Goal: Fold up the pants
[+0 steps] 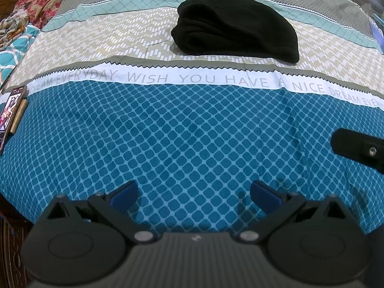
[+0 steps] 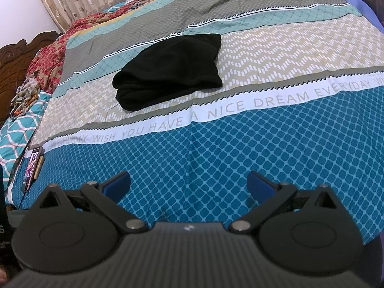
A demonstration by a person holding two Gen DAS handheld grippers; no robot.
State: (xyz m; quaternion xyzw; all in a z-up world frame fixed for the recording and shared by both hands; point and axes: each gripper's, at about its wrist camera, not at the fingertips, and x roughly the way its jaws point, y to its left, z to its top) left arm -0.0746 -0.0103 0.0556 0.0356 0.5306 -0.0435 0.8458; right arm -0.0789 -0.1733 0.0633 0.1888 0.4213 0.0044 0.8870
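The pants (image 1: pixel 236 27) lie ahead of both grippers, well apart from them, already a compact folded bundle on the bedspread (image 1: pixel 192 132). The left gripper (image 1: pixel 194 193) and right gripper (image 2: pixel 188 183) hang over the blue pattern with jaws spread wide, holding nothing. The folding looks finished; I judge nothing more than pulling back is needed, unless another fold is wanted.

White band (image 1: pixel 192 79) across the bedsheet, well ahead of the left gripper (image 1: pixel 194 193): grey capitals "DREAM EVERYDAY WISH YOU HAVE A NICE DREAM EVE", cut off at both edges. Right wrist view, same band (image 2: pixel 216 114) ahead of the right gripper (image 2: pixel 188 182): "EVERYDAY WISH YOU HAVE A NICE DREAM EVERYDAY W". Phone screen (image 1: pixel 9 112) far left: unreadable.
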